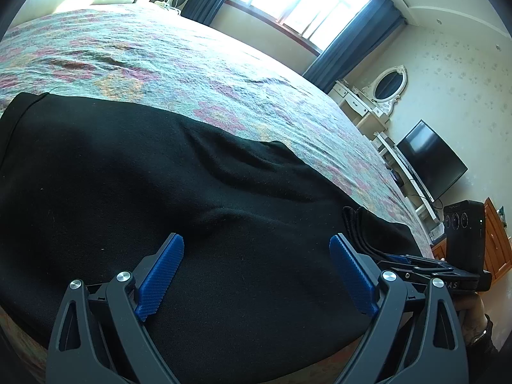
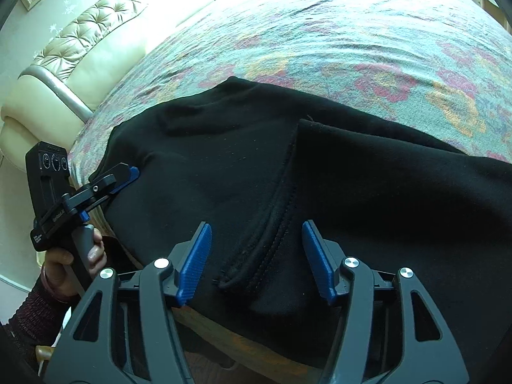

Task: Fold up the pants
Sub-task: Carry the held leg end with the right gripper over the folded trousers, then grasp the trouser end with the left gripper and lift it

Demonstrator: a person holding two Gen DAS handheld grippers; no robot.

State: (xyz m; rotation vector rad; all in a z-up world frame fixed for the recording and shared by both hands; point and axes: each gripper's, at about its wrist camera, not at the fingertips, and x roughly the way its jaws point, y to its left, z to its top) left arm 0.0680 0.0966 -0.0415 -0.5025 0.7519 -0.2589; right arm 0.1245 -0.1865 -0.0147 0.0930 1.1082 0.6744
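One pair of black pants (image 2: 320,185) lay across the bed (image 2: 336,41), near its front edge, part-folded with a hem flap on top. Both grippers were spread, grasping nothing: left gripper (image 1: 256,275), right gripper (image 2: 256,259) straddling the flap. Looked like between folds; next needs a regrip on an edge. Two grippers.

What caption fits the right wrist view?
Right hand-held gripper open over a hemmed edge of black pants on a floral bedspread.
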